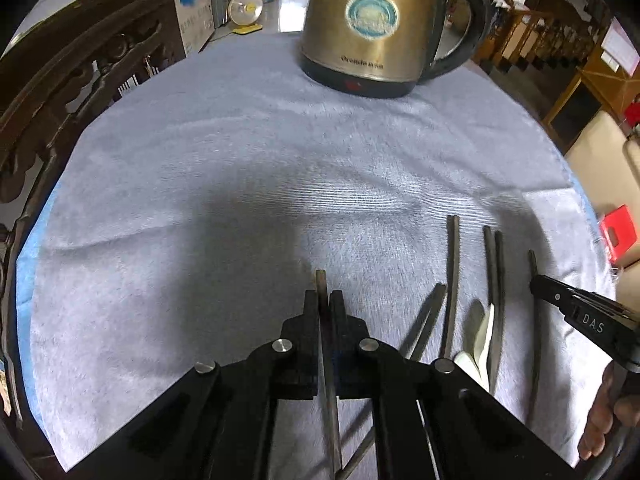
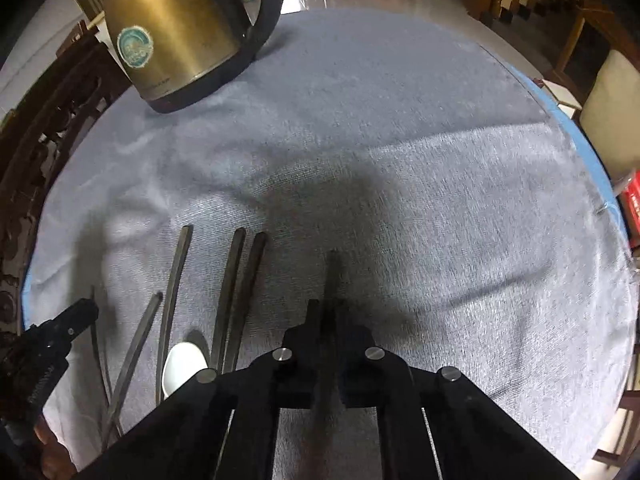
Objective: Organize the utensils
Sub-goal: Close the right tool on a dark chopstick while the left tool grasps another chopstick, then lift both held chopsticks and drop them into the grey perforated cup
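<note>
Chopsticks (image 2: pixel 236 292): several dark sticks lying loose on the cloth-covered surface (image 1: pixel 240 168), near a white spoon (image 2: pixel 180 364). Left hand-held gripper (image 1: pixel 325 300) clamps one chopstick (image 1: pixel 322 280); right hand-held gripper (image 2: pixel 329 308) clamps another (image 2: pixel 332 276). Kettle (image 1: pixel 368 24) stands at the far edge.

Six-ish chopsticks (image 2: pixel 236 280), one spoon (image 2: pixel 182 362), one kettle (image 2: pixel 172 32)
</note>
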